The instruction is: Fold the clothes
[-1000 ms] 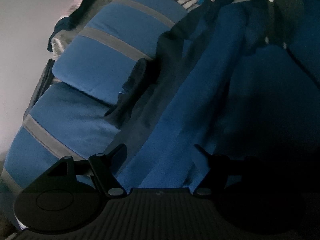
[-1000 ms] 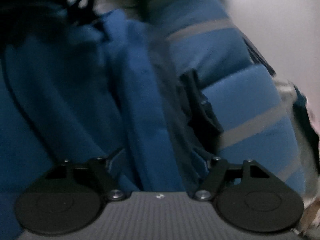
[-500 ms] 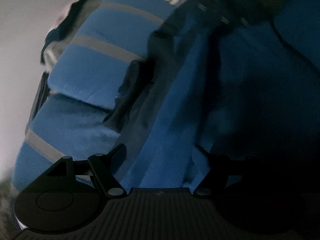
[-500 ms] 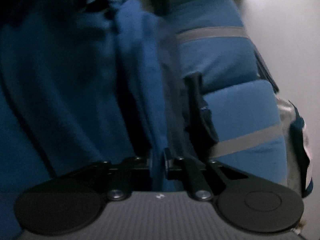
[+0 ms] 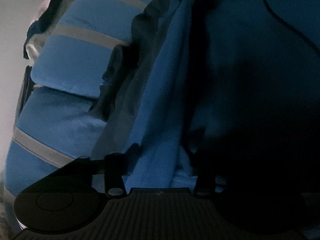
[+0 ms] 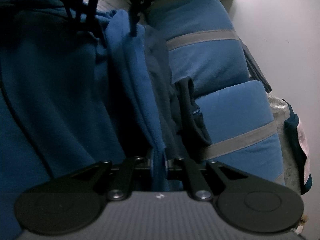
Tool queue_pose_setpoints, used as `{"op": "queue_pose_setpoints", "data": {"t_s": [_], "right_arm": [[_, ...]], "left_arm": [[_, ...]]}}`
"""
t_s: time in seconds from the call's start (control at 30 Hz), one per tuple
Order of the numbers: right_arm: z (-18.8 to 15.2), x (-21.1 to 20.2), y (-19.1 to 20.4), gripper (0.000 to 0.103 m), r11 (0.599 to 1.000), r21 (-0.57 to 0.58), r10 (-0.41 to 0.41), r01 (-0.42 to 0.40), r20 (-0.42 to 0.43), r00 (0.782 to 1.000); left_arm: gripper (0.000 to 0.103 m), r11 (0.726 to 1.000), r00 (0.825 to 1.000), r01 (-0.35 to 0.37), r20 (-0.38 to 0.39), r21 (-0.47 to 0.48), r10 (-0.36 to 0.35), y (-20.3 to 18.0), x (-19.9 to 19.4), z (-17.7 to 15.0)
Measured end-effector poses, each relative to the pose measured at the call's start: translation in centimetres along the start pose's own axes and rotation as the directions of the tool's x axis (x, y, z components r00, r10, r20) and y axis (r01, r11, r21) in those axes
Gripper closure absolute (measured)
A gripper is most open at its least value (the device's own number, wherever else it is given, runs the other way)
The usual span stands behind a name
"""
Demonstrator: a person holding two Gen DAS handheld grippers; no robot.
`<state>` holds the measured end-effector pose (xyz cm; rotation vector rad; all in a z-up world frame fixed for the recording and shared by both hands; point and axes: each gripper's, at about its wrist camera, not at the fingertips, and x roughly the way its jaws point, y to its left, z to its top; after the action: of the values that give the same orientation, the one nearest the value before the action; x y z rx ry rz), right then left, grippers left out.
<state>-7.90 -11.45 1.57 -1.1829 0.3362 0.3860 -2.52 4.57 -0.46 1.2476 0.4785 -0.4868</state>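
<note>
The blue fleece garment fills both views, draped over a blue cushion with grey stripes. At the bottom centre of the right wrist view, our right gripper has its fingers drawn narrow on a ridge of that fleece. Our left gripper sits at the lower middle of its view with fingers apart, fleece lying between them; whether they bear on it we cannot tell, as the right-hand finger is lost in shadow. A dark garment lies just beside the pinched ridge, towards the cushion. We judge the pinch thin, so the fleece could slip out under a pull, or the dark garment could drag along with it. Open room lies on the pale surface at the upper right, past the cushion's edge.
</note>
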Motion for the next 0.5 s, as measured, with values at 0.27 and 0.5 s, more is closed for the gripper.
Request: {"op": "queue_pose_setpoints", "data": {"t_s": [0.27, 0.5], "right_arm": [[-0.1, 0.0, 0.4, 0.076, 1.0, -0.01, 0.002, -0.002, 0.002, 1.0], [0.0, 0.0, 0.6, 0.076, 1.0, -0.005, 0.002, -0.002, -0.002, 1.0]], "left_arm": [[0.088, 1.0, 1.0, 0.006, -0.015, -0.018, -0.006, 0.3, -0.5, -0.3], [0.086, 1.0, 1.0, 0.03, -0.007, -0.004, -0.03, 0.1, -0.9, -0.8]]}}
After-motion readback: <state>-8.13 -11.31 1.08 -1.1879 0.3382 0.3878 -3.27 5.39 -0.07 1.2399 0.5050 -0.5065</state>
